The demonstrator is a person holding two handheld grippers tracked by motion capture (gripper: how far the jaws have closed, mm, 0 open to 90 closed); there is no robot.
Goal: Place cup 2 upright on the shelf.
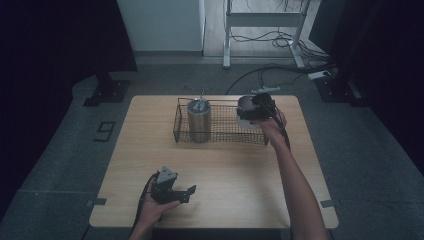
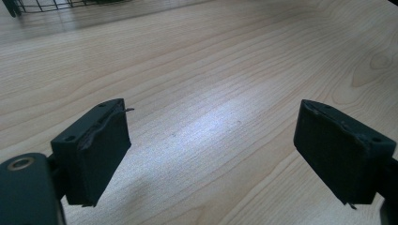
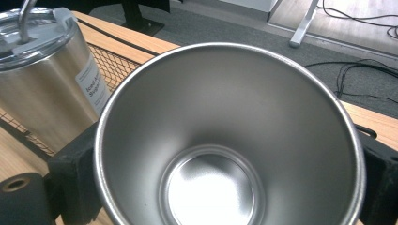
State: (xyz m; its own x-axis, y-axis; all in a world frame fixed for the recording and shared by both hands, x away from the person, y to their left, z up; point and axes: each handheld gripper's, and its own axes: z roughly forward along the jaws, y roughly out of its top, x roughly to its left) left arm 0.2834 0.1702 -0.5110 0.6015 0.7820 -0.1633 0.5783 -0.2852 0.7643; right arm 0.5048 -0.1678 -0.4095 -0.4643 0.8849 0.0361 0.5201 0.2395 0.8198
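The right gripper (image 1: 256,111) holds an open steel cup (image 3: 230,140) by its outer wall, one black jaw pressed on either side, with the cup mouth tilted back toward that gripper's camera so the bare interior and base are plainly visible. In the high view the cup (image 1: 246,103) hangs between those jaws above the right end of the wire basket (image 1: 220,131), clear of the worktop (image 1: 225,170); whether its base touches the basket mesh cannot be told. A lidded steel tumbler (image 3: 44,75) with a bent metal straw and a paper label stands upright in the basket, just beyond the jaw on the camera's left side and apart from the cup. Judgement: the cup is gripped across its body, not its rim, to keep it steady while it is carried into the free basket space beside the tumbler. The left gripper (image 1: 172,192) rests low over the near part of the worktop, well apart from the basket, its jaws spread wide with bare wood between them (image 2: 211,126); it appears parked out of the way, holding nothing, since one gripper suffices for the cup.
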